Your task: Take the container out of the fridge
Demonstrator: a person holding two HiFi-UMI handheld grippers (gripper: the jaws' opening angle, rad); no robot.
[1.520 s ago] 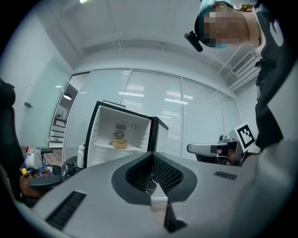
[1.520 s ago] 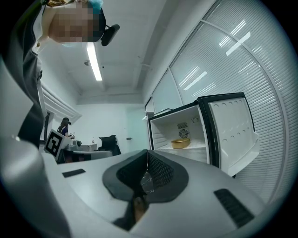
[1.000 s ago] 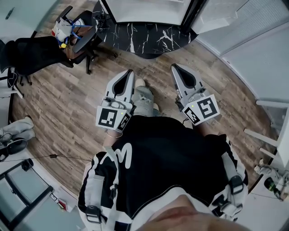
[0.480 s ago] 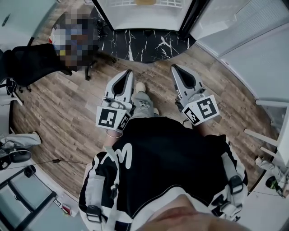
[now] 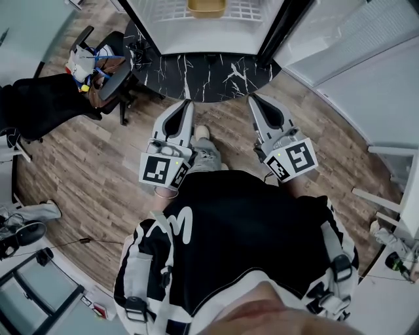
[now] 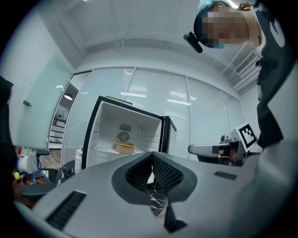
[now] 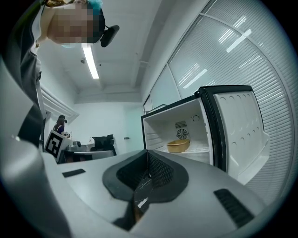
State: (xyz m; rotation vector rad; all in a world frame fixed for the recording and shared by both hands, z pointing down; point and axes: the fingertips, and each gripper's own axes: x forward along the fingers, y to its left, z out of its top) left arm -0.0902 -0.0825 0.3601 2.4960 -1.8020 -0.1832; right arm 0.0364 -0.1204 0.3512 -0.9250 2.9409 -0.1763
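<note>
An open fridge (image 5: 208, 39) stands ahead of me, its door (image 7: 240, 135) swung out to the right. A shallow yellow container (image 5: 206, 7) (image 6: 125, 148) (image 7: 178, 146) sits on the white wire shelf inside. My left gripper (image 5: 186, 110) (image 6: 151, 160) and right gripper (image 5: 254, 103) (image 7: 147, 160) are held side by side at waist height, both shut and empty, pointing toward the fridge and well short of it.
A black marble-patterned mat (image 5: 203, 65) lies in front of the fridge on the wood floor (image 5: 98, 163). A black office chair (image 5: 98, 65) with a bag on it stands at the left. White cabinets (image 5: 366, 59) line the right side.
The view has shifted forward: the fridge interior and the yellow container have come into the head view. Both grippers stay shut and in the same pose.
</note>
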